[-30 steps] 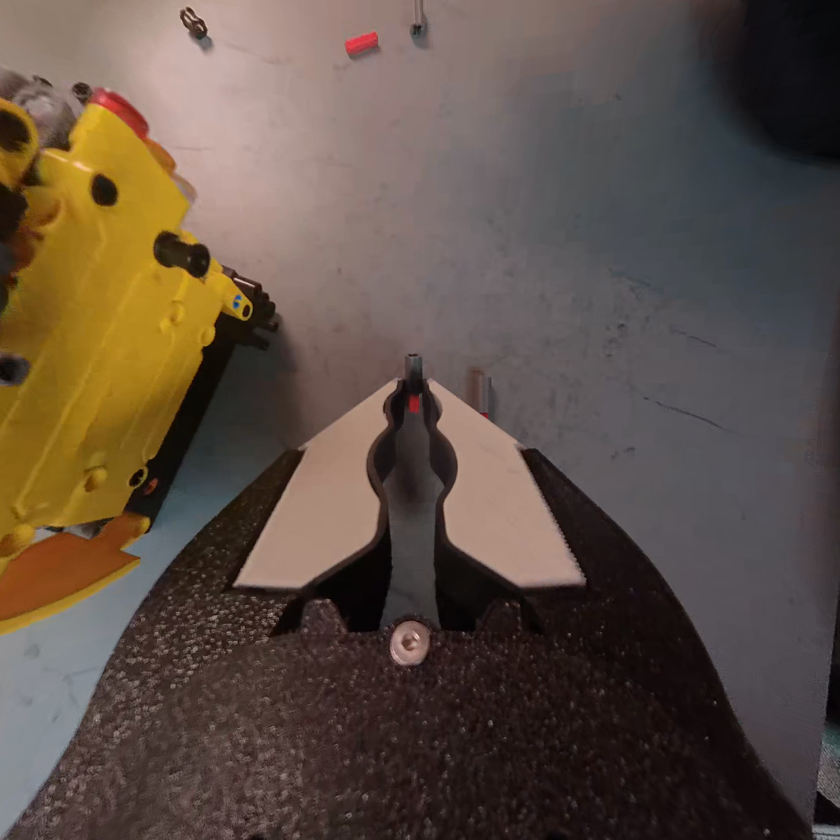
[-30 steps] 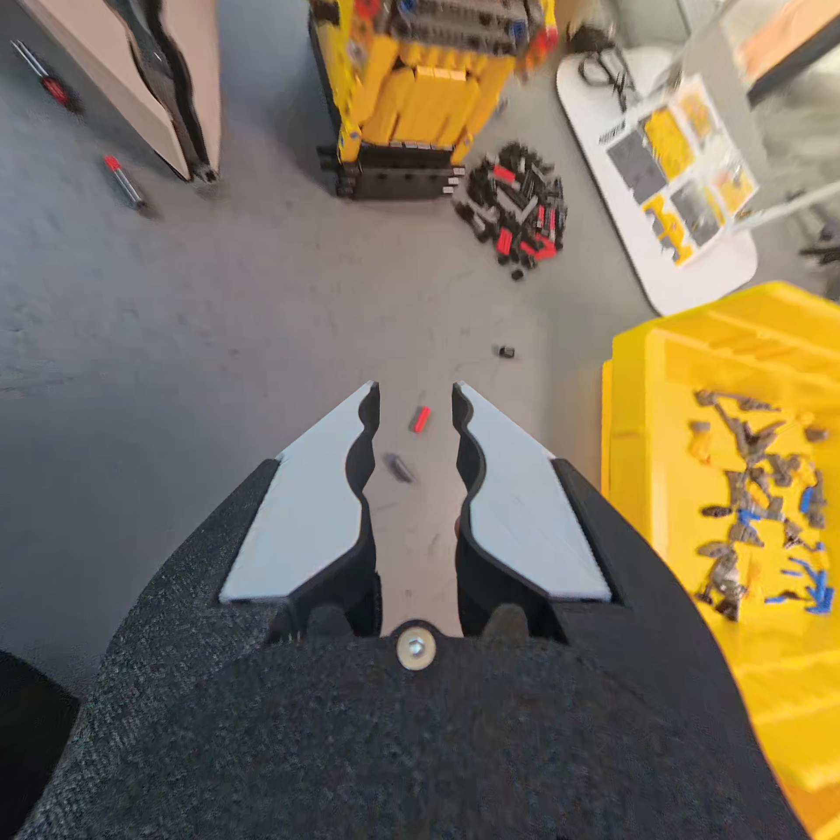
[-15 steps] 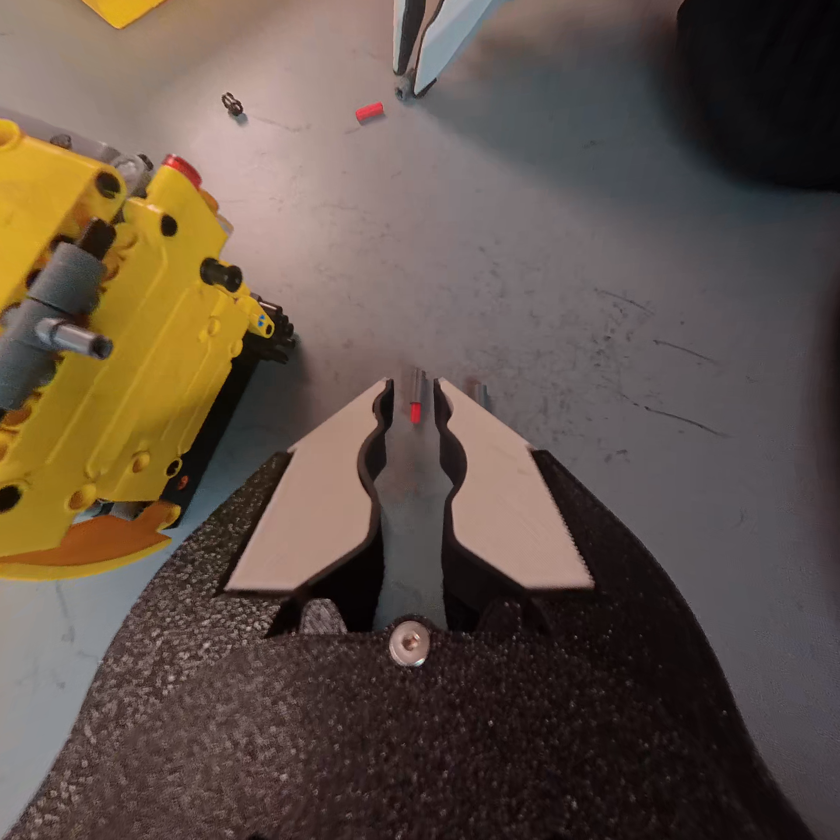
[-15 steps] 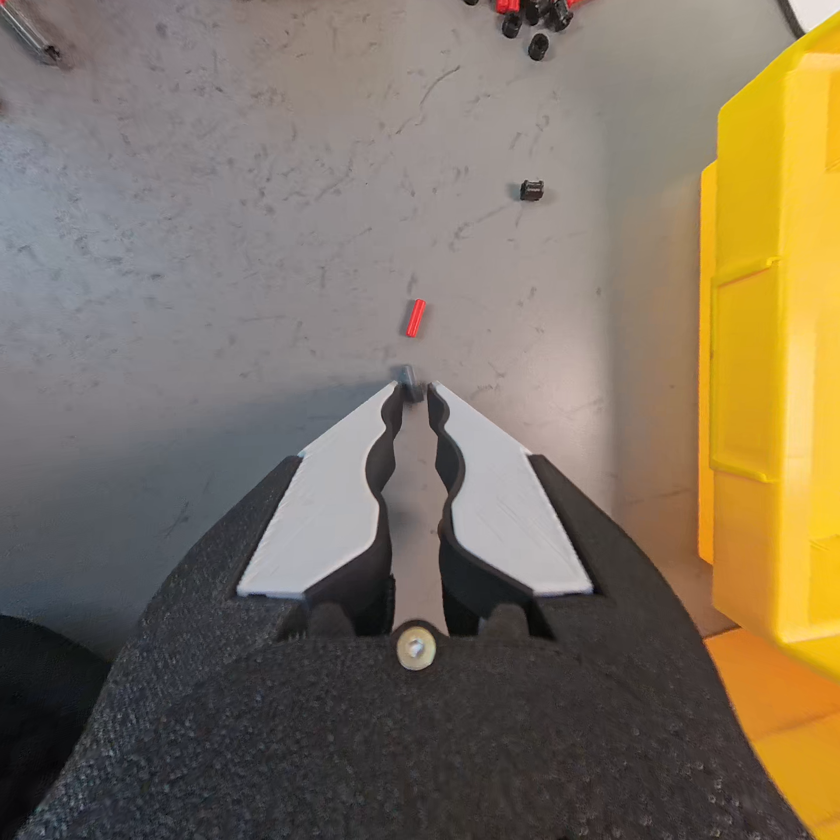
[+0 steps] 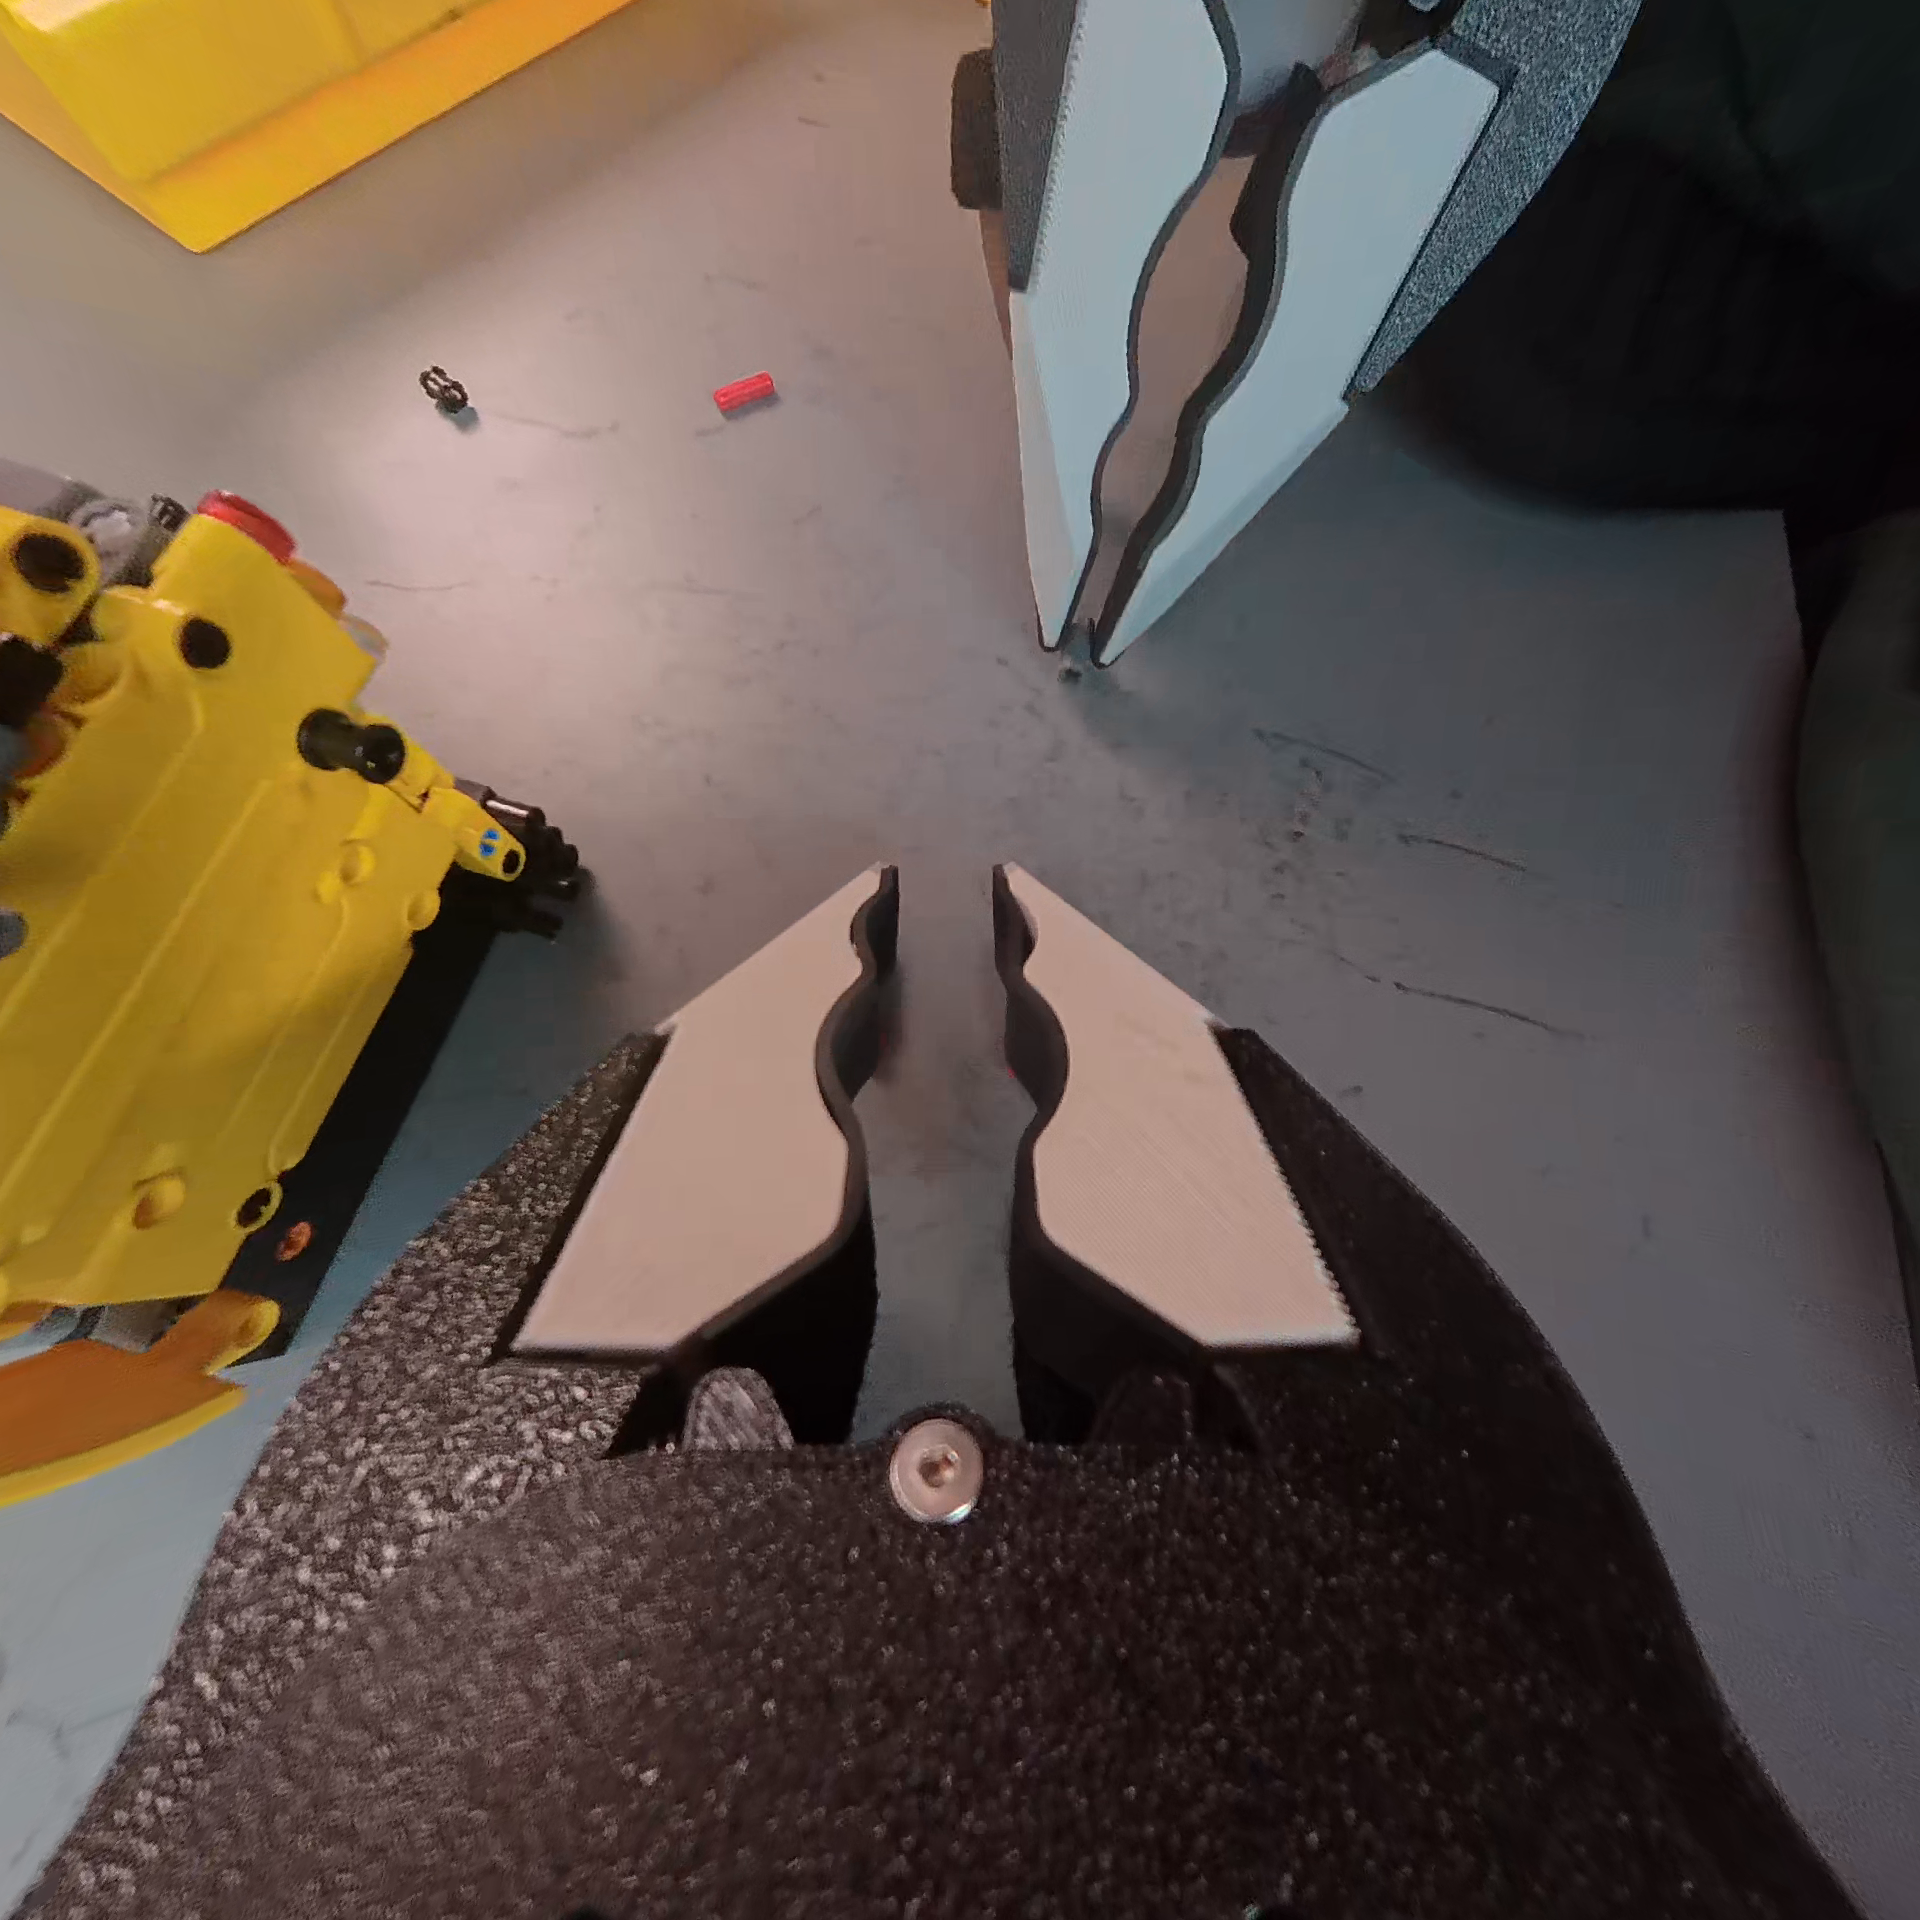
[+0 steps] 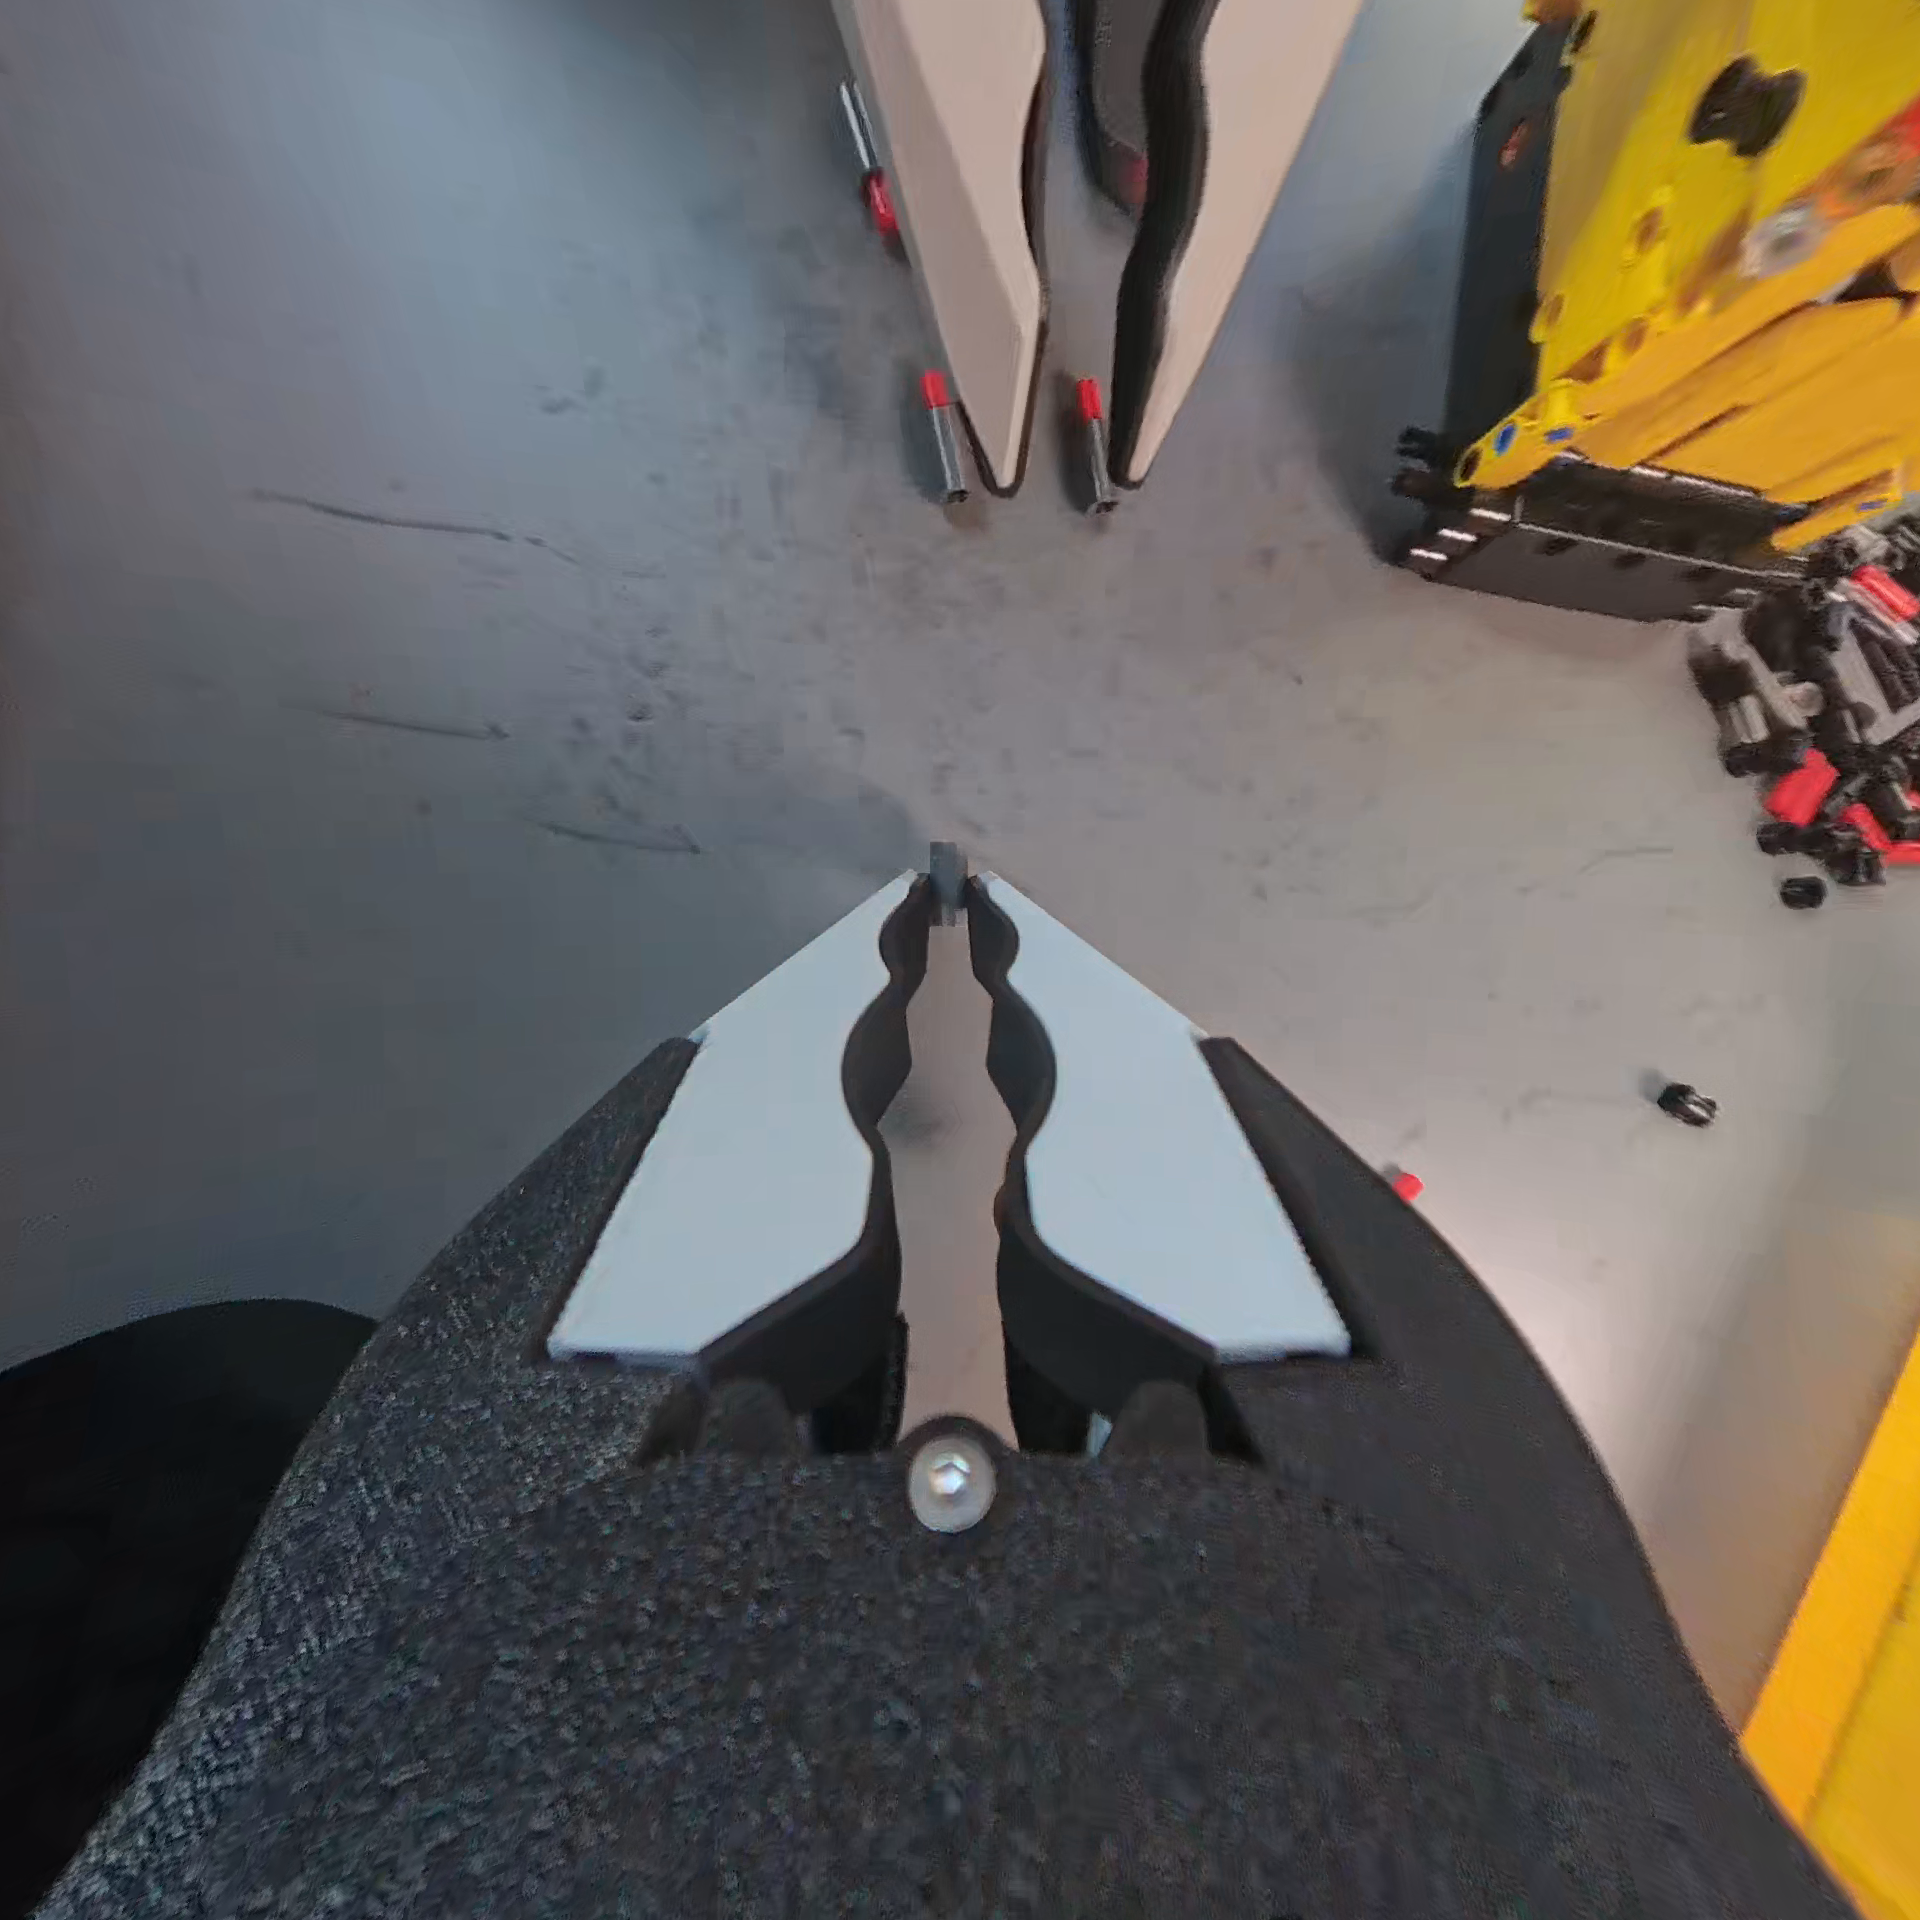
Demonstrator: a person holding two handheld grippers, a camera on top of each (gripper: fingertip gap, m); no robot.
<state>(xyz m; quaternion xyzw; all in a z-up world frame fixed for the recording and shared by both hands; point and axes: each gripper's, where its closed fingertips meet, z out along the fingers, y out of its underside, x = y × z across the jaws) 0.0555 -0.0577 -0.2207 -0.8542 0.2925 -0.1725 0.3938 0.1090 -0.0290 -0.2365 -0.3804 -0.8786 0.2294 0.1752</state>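
Observation:
My left gripper (image 5: 940,878) is open and empty just above the grey table. In the right wrist view it (image 6: 1065,483) points down, with one grey pin with a red end (image 6: 1089,442) lying between its fingertips and a second one (image 6: 940,436) just outside them. My right gripper (image 6: 945,883) is shut on a small grey piece (image 6: 945,878) held at its very tips. It also shows in the left wrist view (image 5: 1075,649), facing my left gripper, tips close to the table.
A yellow and black brick-built model (image 5: 208,935) stands left of my left gripper (image 6: 1714,312). A pile of black and red pieces (image 6: 1829,727) lies by it. A yellow bin (image 5: 260,104) stands beyond. A loose red pin (image 5: 745,393) and black connector (image 5: 445,387) lie on the table. The grippers' ends are close to 7 centimeters from one another.
My left gripper has opened, let go of the grey pin with the red end and drawn back. My right gripper has shut on the small grey piece and moved toward the left gripper.

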